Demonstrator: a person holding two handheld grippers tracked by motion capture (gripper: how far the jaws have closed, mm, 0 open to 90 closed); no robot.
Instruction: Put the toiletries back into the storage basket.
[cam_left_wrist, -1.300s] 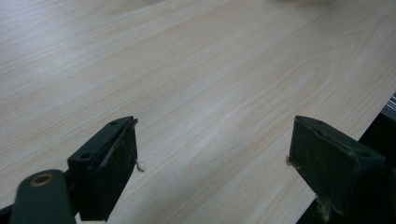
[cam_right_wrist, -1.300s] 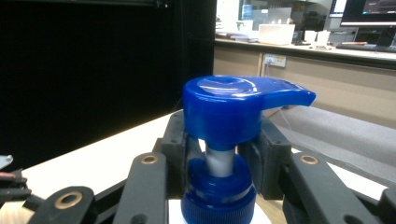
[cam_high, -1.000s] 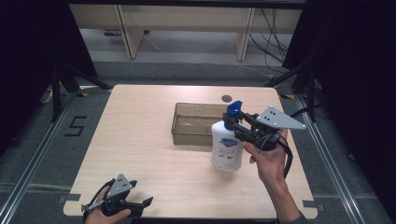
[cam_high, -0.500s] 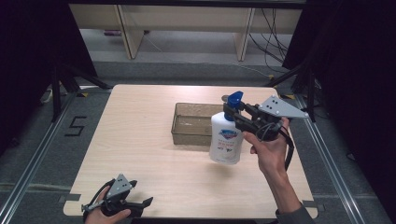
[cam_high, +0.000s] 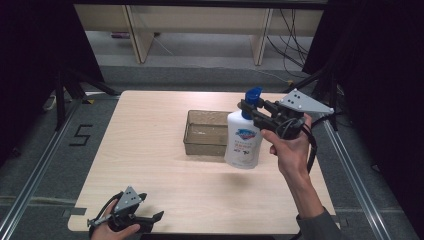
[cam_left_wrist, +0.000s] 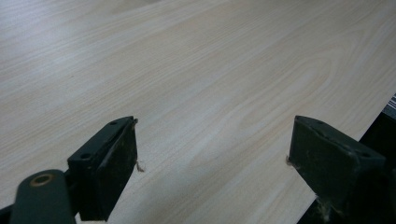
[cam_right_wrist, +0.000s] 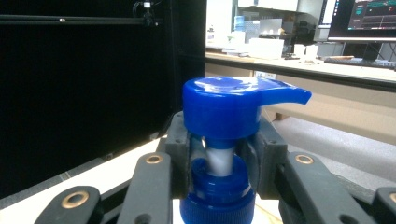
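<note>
A white soap bottle (cam_high: 243, 141) with a blue pump head (cam_right_wrist: 233, 105) hangs in the air above the table's right half. My right gripper (cam_high: 253, 114) is shut on the bottle's neck just under the pump, and its jaws press the neck from both sides in the right gripper view. The bottle's base floats beside the right end of a clear rectangular tub (cam_high: 206, 133) standing mid-table. My left gripper (cam_high: 145, 222) rests at the table's front left corner, open, its two black pads (cam_left_wrist: 112, 163) wide apart over bare wood.
The light wood table (cam_high: 150, 165) has its front edge right by the left gripper. Dark metal stands and cables sit off the table's far right. Shelving stands beyond the far edge.
The right gripper has lifted the soap bottle off the table and carried it a little up and away from the person. The left gripper has stayed put.
</note>
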